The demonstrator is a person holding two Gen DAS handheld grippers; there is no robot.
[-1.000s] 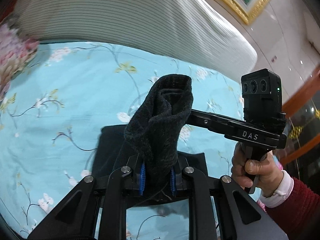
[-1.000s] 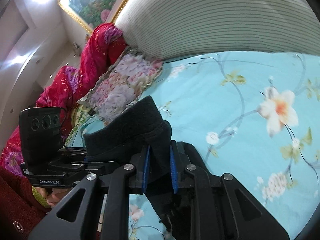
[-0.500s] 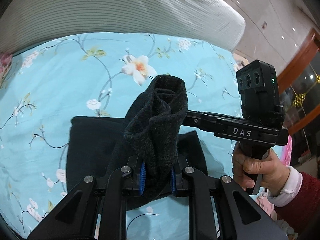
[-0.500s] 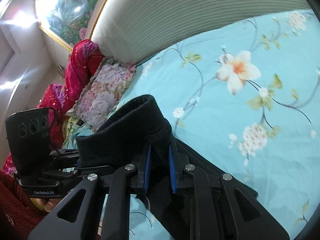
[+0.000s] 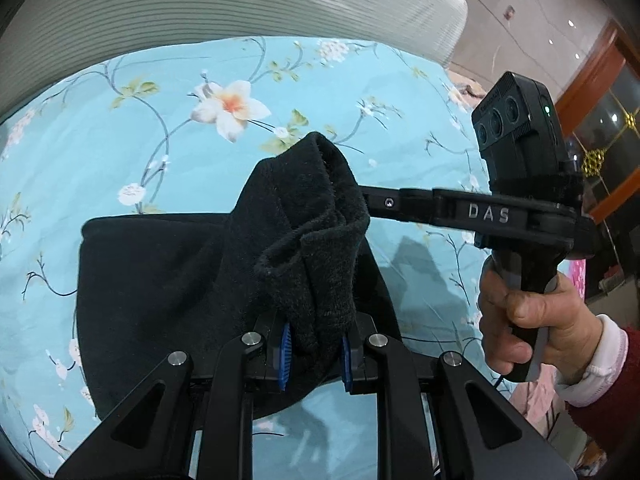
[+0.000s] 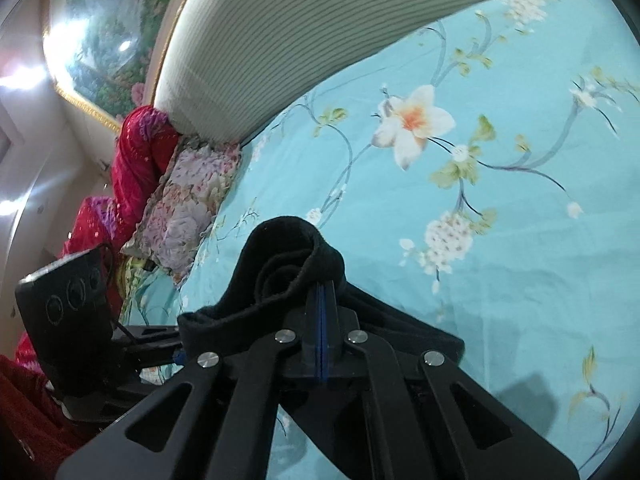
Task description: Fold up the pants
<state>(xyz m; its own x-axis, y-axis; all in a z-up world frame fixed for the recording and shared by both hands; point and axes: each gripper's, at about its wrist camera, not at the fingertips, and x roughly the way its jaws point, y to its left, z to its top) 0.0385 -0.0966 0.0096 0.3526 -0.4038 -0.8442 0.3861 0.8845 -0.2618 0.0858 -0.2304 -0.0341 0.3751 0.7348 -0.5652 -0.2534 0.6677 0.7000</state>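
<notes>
Black fleece pants lie partly folded on a turquoise floral bedsheet. My left gripper is shut on a bunched edge of the pants and holds it above the folded part. My right gripper is shut on another bunched edge of the same pants, its blue pads pressed together. In the left wrist view the right gripper's body reaches in from the right, its fingertips hidden behind the raised cloth. In the right wrist view the left gripper's body sits at lower left.
A striped white bolster lies along the far side of the bed. A floral pillow and red bedding lie at the left in the right wrist view. A wooden cabinet stands beyond the bed's right edge.
Both grippers have carried the held edges across the bed; the bolster has receded and the large flower has come into view. More of the folded pants shows below. The right pads now look pressed closer.
</notes>
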